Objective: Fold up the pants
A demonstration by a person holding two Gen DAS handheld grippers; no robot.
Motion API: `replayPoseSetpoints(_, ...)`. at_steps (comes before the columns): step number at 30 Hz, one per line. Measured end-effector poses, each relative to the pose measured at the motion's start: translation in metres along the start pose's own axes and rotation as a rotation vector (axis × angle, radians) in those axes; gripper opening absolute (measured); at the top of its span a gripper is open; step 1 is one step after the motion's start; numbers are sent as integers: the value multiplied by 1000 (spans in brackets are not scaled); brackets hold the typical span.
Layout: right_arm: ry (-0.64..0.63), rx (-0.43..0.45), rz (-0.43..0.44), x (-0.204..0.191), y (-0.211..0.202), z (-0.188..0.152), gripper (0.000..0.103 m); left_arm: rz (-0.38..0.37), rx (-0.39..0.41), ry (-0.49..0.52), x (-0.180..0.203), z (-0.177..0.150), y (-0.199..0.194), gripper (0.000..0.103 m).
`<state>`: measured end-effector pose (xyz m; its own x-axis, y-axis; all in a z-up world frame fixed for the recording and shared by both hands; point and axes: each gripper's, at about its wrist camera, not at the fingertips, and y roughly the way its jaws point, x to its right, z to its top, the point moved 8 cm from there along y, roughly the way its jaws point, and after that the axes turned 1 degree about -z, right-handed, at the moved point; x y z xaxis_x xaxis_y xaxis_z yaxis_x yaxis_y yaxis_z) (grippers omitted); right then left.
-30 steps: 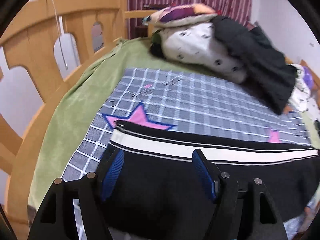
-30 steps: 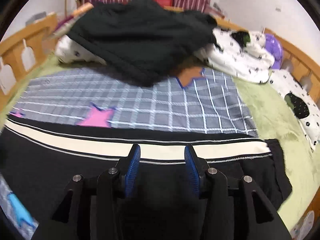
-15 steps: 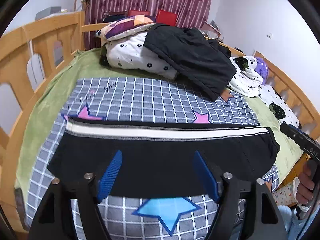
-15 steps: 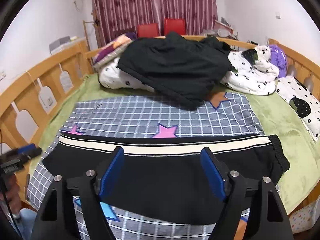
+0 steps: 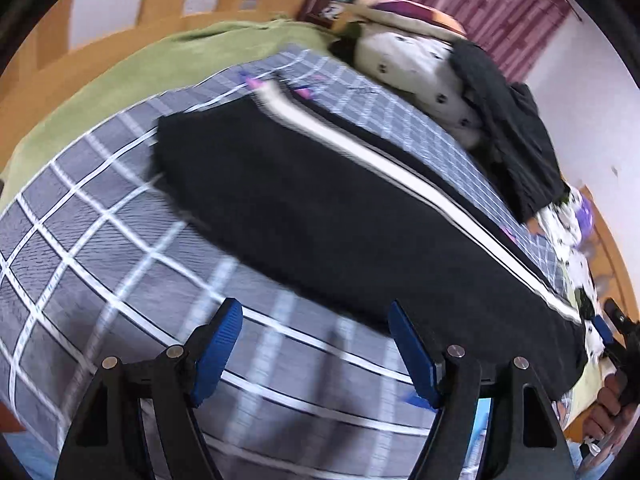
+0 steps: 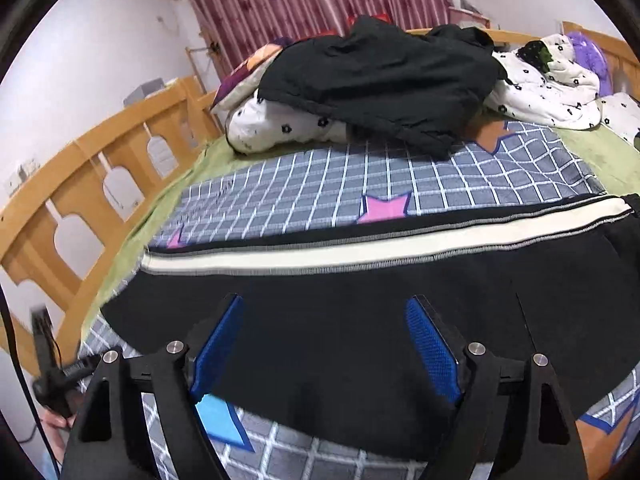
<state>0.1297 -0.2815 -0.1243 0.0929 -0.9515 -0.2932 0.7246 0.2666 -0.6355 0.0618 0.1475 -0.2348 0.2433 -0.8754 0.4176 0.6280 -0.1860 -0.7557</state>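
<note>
Both jaws spread wide, empty — black pants point(image 6: 360, 320) flat on checked sheet point(image 6: 340, 184).

We see the checked blanket point(image 5: 132, 240) smeared by motion blur at lower left; the pants point(image 6: 360, 320) run off the right edge.

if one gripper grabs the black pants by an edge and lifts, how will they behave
Probably floppy: the black pants lie flat and limp on the checked blanket, so a lifted edge would likely drape and sag. They look like thick knit, so not slippery. The open right gripper alone would probably let the far end drag.
</note>
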Motion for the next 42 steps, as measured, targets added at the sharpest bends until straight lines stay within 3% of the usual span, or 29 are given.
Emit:
replayPoseSetpoints(3, -22, 30, -50, 0, 8, 4, 83, -39, 4, -66, -22, 16, 13, 67)
replayPoseSetpoints(8, -73, 8, -106, 0, 24, -2, 83, -57, 18, -123, -38, 37, 31, 62)
replayPoseSetpoints(14, -137, -70, -152, 5, 45, -20, 83, -76, 38, -182, -47, 67, 49, 62)
replayPoseSetpoints(18, -148, -64, -172, 11, 52, -18, 83, -55, 64, -231, -58, 84, 56, 58)
replayPoseSetpoints(21, -92, -53, -169, 18, 51, -12, 83, 10, 62, -191, -55, 92, 58, 57)
replayPoseSetpoints(23, -75, -49, -167, 20, 49, -9, 83, 80, 81, -186, -58, 97, 57, 42)
replayPoseSetpoints(24, -72, -46, -173, 22, 47, -7, 83, 125, 91, -189, -62, 99, 55, 28)
replayPoseSetpoints(27, -63, -44, -186, 29, 42, -6, 82, 158, 92, -185, -60, 103, 52, 14)
replayPoseSetpoints(31, -42, -19, -184, 43, 22, -6, 82, 328, 179, 27, -13, 113, 31, 11)
replayPoseSetpoints(35, -34, 34, -208, 63, -5, -4, 82, 365, 298, 271, 82, 115, 6, 10)
replayPoseSetpoints(38, -24, 78, -236, 84, -28, -5, 82, 307, 350, 441, 174, 96, -2, 10)
replayPoseSetpoints(42, 18, 144, -288, 120, -62, -2, 82, 150, 302, 600, 286, 32, 20, 10)
